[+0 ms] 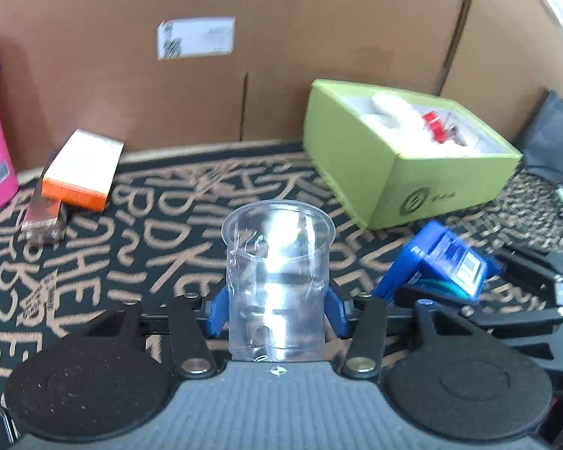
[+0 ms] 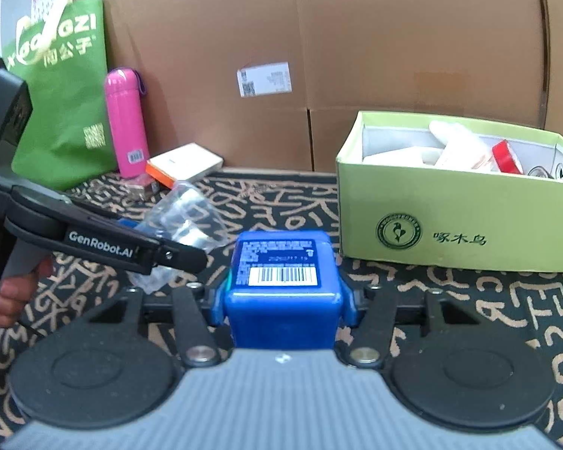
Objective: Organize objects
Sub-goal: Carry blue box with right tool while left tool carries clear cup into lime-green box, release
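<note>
My left gripper (image 1: 277, 309) is shut on a clear plastic cup (image 1: 277, 262) and holds it above the patterned mat. The cup also shows in the right wrist view (image 2: 185, 213), tilted, in the left gripper's fingers. My right gripper (image 2: 283, 300) is shut on a blue box with a barcode label (image 2: 281, 273). That blue box also shows at the right of the left wrist view (image 1: 443, 262). An open green box (image 2: 458, 206) with white items and a red roll inside stands on the mat to the right; it also shows in the left wrist view (image 1: 405, 150).
A pink bottle (image 2: 125, 123), an orange-and-white box (image 2: 184, 163) on a small brown box (image 1: 43, 217), and a green bag (image 2: 60, 93) stand at the back left. A cardboard wall (image 2: 319, 56) closes the back. A dark object (image 1: 555, 138) lies at the far right.
</note>
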`<action>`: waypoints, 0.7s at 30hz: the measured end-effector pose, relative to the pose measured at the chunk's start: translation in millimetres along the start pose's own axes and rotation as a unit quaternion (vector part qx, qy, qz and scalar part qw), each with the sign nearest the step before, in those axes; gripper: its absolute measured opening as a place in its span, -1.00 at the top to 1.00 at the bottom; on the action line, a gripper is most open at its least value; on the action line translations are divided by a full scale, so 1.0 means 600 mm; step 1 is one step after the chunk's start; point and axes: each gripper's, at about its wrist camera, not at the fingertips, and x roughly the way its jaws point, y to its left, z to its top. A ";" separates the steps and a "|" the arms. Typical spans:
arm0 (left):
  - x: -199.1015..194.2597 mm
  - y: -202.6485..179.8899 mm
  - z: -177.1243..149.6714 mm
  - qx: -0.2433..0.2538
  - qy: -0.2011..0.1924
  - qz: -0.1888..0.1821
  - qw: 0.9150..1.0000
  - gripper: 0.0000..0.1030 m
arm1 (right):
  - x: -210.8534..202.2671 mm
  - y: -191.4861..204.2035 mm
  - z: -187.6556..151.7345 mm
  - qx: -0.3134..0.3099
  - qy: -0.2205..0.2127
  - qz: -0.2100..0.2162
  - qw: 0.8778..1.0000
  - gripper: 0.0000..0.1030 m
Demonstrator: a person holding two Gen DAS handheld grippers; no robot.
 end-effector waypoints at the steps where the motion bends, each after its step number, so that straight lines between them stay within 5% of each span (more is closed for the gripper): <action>1: -0.006 -0.007 0.008 0.001 -0.006 -0.007 1.000 -0.05 | -0.009 -0.003 0.002 0.003 -0.005 0.003 1.000 -0.06; 8: -0.033 -0.069 0.083 0.005 -0.061 -0.071 0.996 -0.05 | -0.087 -0.046 0.040 0.010 -0.063 -0.001 0.998 -0.06; 15: 0.009 -0.141 0.170 0.008 -0.085 -0.112 0.990 -0.06 | -0.137 -0.119 0.099 -0.020 -0.117 -0.096 0.988 -0.06; 21: 0.102 -0.181 0.236 -0.015 -0.069 -0.112 0.991 -0.06 | -0.101 -0.222 0.151 0.003 -0.116 -0.160 0.980 -0.06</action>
